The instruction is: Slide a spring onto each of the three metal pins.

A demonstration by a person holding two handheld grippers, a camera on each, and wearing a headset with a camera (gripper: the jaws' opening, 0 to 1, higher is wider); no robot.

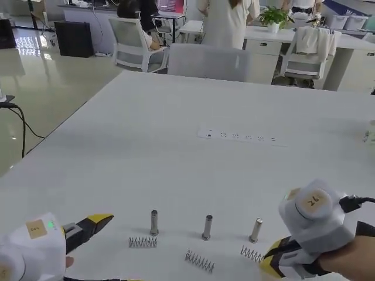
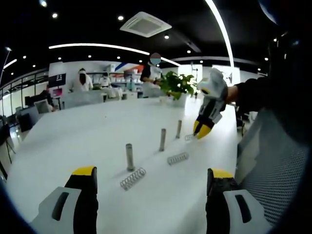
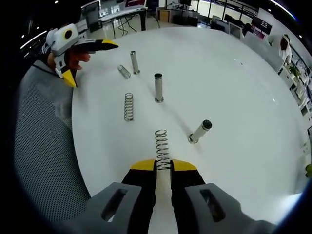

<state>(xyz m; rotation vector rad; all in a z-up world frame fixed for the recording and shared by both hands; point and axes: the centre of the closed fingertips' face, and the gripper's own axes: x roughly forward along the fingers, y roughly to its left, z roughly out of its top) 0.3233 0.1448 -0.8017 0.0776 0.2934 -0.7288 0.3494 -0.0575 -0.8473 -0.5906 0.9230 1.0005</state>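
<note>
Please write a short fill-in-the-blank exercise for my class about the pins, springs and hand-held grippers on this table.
1. The number of metal pins standing upright on the table is ____.
2. The springs lie on the table; the number already on a pin is ____.
3. The left hand-held gripper has its jaws wide ____.
4. The right hand-held gripper grips the end of a ____.

Missing words: three; zero; open; spring.

White-bodied left claw [image 2: 152, 171] and right claw [image 3: 163, 165], black jaws yellow-tipped, black cable [image 1: 357, 201], dark sleeve [image 2: 253, 95]
</note>
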